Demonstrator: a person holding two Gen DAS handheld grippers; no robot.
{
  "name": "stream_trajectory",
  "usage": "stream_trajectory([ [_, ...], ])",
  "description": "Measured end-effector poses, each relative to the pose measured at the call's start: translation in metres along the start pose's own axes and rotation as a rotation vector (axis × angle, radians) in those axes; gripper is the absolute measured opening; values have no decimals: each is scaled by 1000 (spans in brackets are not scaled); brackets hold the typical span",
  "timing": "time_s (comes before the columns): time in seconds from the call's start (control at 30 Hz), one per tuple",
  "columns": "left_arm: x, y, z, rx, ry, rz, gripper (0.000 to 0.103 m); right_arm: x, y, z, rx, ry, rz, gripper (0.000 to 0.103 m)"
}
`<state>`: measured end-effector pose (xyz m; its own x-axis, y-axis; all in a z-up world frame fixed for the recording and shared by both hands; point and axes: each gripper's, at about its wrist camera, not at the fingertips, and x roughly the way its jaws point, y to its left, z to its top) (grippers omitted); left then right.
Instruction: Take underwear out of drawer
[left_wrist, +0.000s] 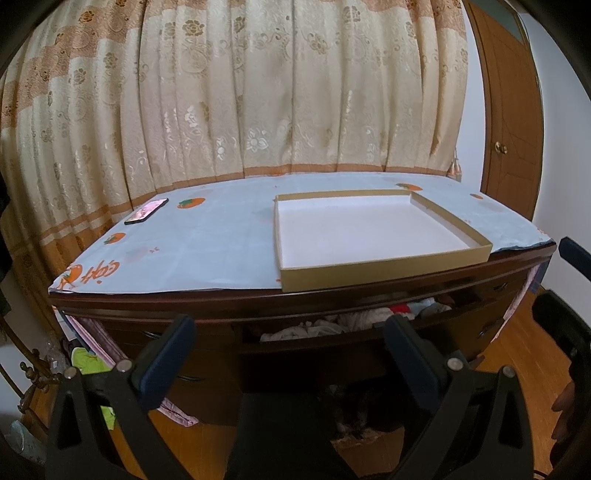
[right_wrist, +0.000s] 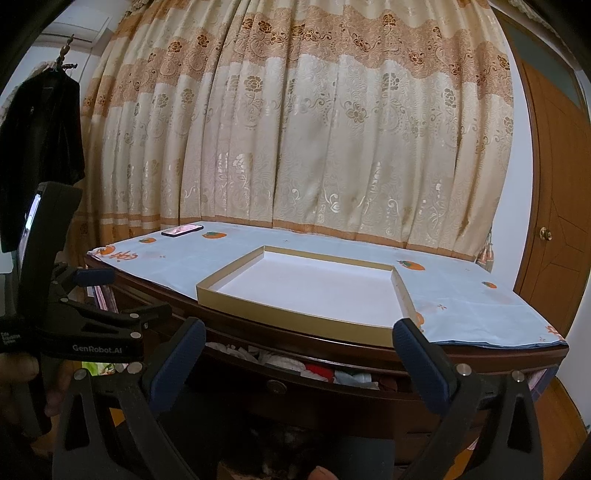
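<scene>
A dark wooden dresser has its top drawer (left_wrist: 332, 343) pulled partly open, also seen in the right wrist view (right_wrist: 314, 391). Crumpled white, red and pale blue underwear (left_wrist: 332, 325) fills it, and shows in the right wrist view (right_wrist: 317, 367). My left gripper (left_wrist: 291, 332) is open and empty, just in front of the drawer. My right gripper (right_wrist: 299, 341) is open and empty, in front of the drawer's front edge. The left gripper also shows at the left of the right wrist view (right_wrist: 122, 295).
A shallow gold-edged box lid (left_wrist: 369, 236) with a white inside lies on the dresser's light blue cloth (left_wrist: 207, 251). A phone (left_wrist: 146, 211) lies at the back left. A curtain hangs behind. A wooden door (left_wrist: 509, 110) is at right. A drawer knob (right_wrist: 276, 386) faces me.
</scene>
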<state>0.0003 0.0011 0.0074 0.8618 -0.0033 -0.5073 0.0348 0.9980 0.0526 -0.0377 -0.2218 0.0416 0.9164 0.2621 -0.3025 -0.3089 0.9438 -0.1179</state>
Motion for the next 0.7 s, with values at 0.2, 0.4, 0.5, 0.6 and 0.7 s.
stream_trajectory([
  [0.2,2,-2,-2,-1,-7,0,103,2,-4,-4,-3,-51,6,102],
  [0.4,8,-4,-8,2,-29,-2,103,17,-13,-16,-27,-121,8,102],
  [0.5,19,-3,-11,-11,-15,-13,103,28,-16,-24,-49,-171,13,102],
  [0.6,29,0,-13,-23,-4,-23,103,42,-11,-35,-134,-202,-52,102],
  [0.7,39,1,-15,-26,5,-25,103,58,-6,-45,-205,-226,-68,102],
])
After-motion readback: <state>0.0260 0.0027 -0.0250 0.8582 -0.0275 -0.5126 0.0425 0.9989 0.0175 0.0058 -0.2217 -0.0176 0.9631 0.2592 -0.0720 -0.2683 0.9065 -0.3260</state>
